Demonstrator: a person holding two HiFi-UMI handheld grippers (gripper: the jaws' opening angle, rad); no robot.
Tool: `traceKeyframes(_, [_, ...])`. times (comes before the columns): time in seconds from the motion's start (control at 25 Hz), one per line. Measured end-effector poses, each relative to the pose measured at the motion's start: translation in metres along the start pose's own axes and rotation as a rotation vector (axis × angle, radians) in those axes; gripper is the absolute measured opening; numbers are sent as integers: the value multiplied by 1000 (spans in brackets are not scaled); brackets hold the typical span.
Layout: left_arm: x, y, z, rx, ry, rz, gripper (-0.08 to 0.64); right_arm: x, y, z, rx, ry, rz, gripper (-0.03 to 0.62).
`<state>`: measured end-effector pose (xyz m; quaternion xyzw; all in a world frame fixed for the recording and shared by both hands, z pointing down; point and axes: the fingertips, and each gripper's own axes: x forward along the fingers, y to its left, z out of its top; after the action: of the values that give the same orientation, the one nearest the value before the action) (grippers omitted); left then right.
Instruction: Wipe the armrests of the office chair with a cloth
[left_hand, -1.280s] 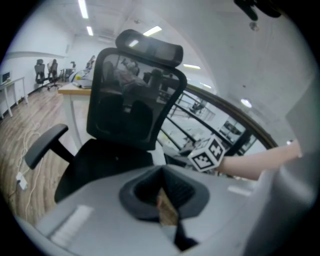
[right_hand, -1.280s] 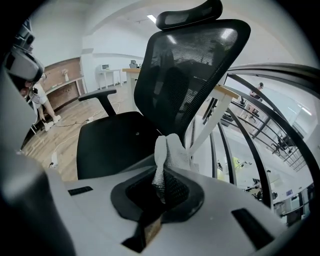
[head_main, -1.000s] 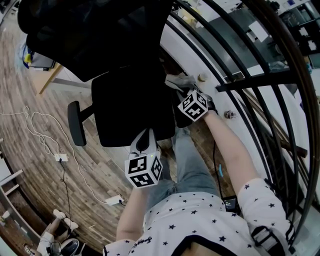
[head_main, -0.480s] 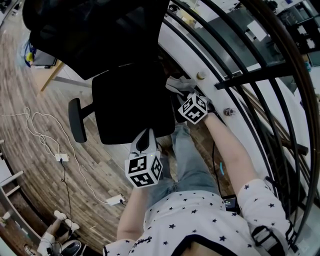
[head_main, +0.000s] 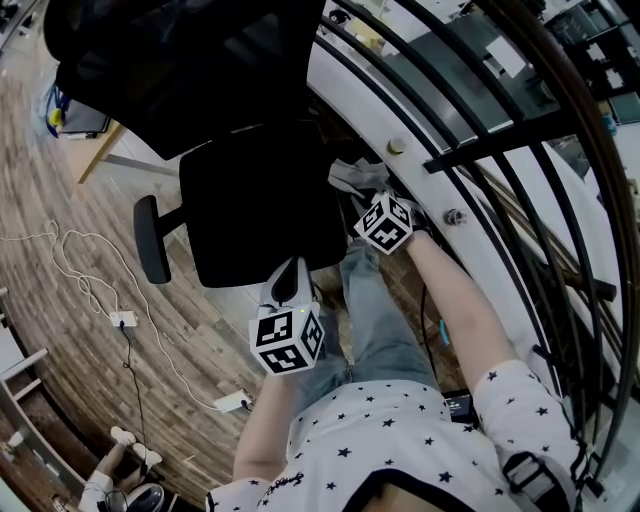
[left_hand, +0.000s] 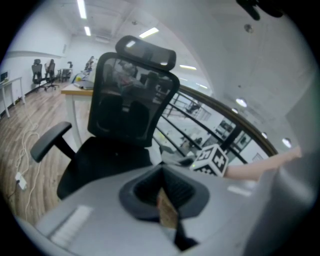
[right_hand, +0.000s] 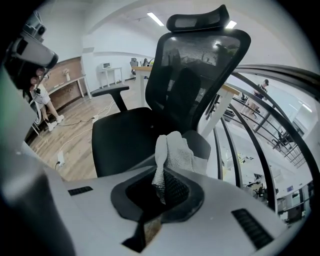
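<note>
**Grey cloth (head_main: 352, 173) pinched in the right gripper (head_main: 372, 200), at the side of the office chair (head_main: 262, 205)**

Head view, looking steeply down: the black chair fills the middle, its seat facing the person. At 3 o'clock of the seat, the right gripper holds the pale cloth. Gripper and cloth cover whatever lies under them, so contact cannot be judged from this view. At 9 o'clock of the seat the far armrest (head_main: 151, 240) sticks out, bare. The left gripper (head_main: 287, 282) hangs at 6 o'clock of the seat, apart from the chair. A dark railing (head_main: 480, 160) curves close by on the cloth side, from 12 to 4 o'clock.

Left gripper view: the jaws are pressed together with nothing between them. The chair stands ahead, with the far armrest at 9 o'clock and the right gripper's marker cube at 3 o'clock.

Right gripper view: the jaws pinch the cloth, which stands up from them in a bunched, narrow fold. The dark pad of the near armrest (right_hand: 202, 145) sits just behind the cloth, at about 1 o'clock. The far armrest shows at 10 o'clock, well apart.

Judgement for the wipe:
- The fold looks narrow, so it likely needs pressing flat onto the pad.
- Drawing it along the pad's whole length, in more than one pass, should reach the edges.
- The railing is close, so strokes are best kept along the armrest, not outward.
- The chair may swivel, and the empty left gripper could steady the seat.
- The far armrest looks not yet done.
</note>
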<state>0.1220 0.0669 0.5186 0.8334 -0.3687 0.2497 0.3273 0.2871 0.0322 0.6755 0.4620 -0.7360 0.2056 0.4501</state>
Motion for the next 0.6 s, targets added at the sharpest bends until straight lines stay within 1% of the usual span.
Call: traceKeyframes(0.6, [-15,-1,-10,-2,-7,-8,6,-13,30,-19,3,6,16,26])
